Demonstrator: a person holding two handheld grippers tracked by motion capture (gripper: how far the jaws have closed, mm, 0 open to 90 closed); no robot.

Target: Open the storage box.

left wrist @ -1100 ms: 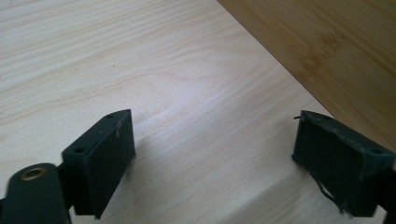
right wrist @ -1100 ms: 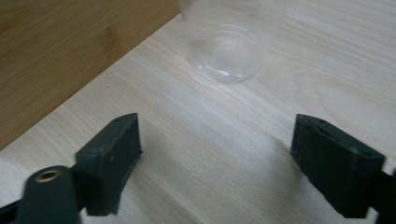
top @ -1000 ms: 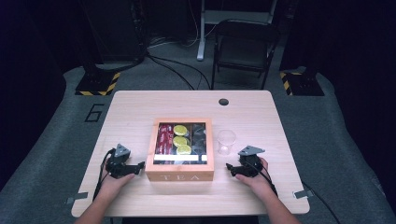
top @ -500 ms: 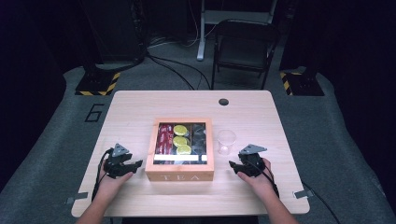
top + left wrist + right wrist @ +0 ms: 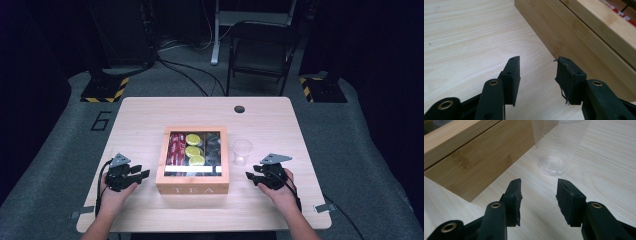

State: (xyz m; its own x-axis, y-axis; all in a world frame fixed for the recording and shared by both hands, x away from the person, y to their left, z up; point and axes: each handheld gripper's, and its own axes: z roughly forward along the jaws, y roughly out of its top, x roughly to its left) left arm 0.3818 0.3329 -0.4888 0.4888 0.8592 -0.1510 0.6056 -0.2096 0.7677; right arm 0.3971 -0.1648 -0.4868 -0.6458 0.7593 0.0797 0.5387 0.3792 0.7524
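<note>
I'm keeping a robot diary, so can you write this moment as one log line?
left gripper: open, holds nothing, jaws just closing | right gripper: open, holds nothing, jaws just closing | tea box: lid shut, between them | clear cup: upright beside box

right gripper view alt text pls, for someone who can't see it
The right claw, jaws apart with nothing between them, points at a clear plastic cup standing on a light wooden table. A wooden box sits just left of the cup.

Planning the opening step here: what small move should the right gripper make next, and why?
Probably ease the right gripper forward to the cup. Its jaws have just been closing, yet stand apart with nothing between them, and the cup stands upright just ahead, beside the tea box, apart from it.
</note>
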